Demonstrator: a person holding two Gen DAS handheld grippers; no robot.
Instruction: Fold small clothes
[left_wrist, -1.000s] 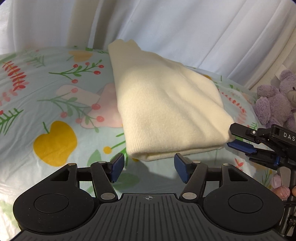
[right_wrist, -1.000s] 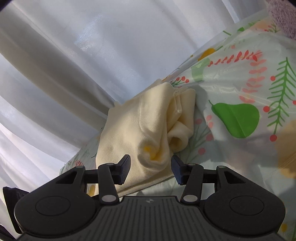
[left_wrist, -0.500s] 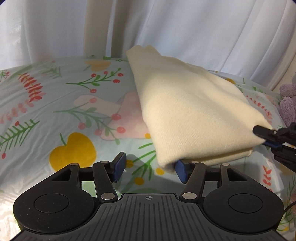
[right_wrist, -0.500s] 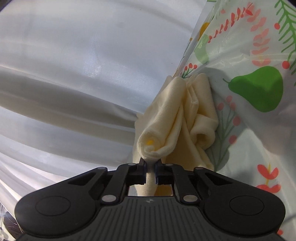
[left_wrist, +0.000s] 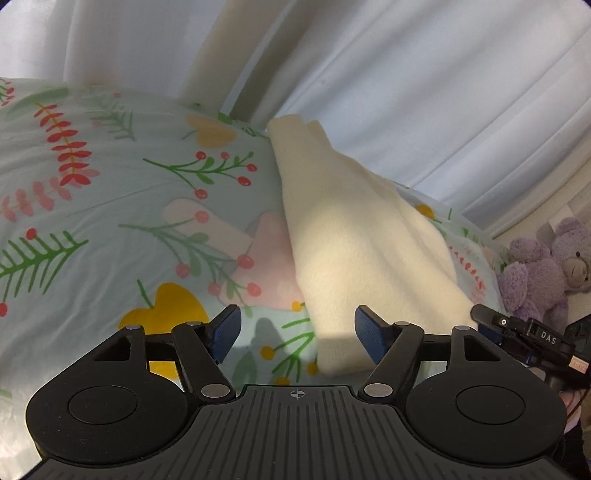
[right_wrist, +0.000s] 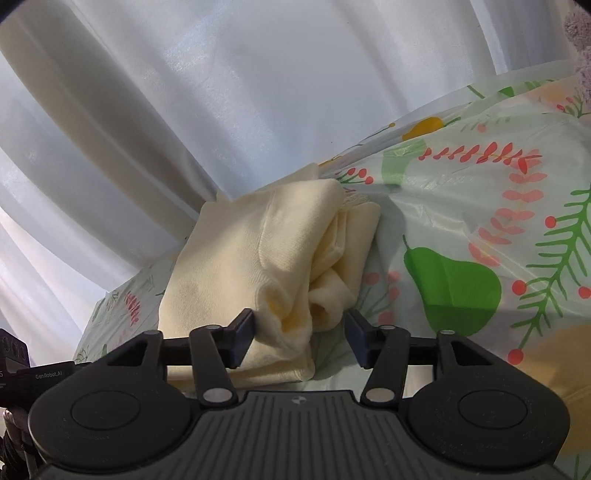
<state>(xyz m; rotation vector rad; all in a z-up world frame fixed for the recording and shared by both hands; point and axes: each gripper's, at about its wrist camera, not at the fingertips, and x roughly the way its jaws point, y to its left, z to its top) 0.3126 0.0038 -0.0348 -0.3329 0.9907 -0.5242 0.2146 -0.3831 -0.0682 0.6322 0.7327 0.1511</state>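
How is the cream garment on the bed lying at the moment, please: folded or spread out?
Folded. The cream garment lies as a compact, thick bundle on the floral bedsheet, with stacked layers showing at its near end in the right wrist view.

In the left wrist view, white letters "DAS" stand on the black body of the right gripper (left_wrist: 491, 325) at the right edge. In the right wrist view, small white lettering "GenRobot.AI" stands on the black body of the left gripper (right_wrist: 22, 369) at the left edge. No other writing is legible.
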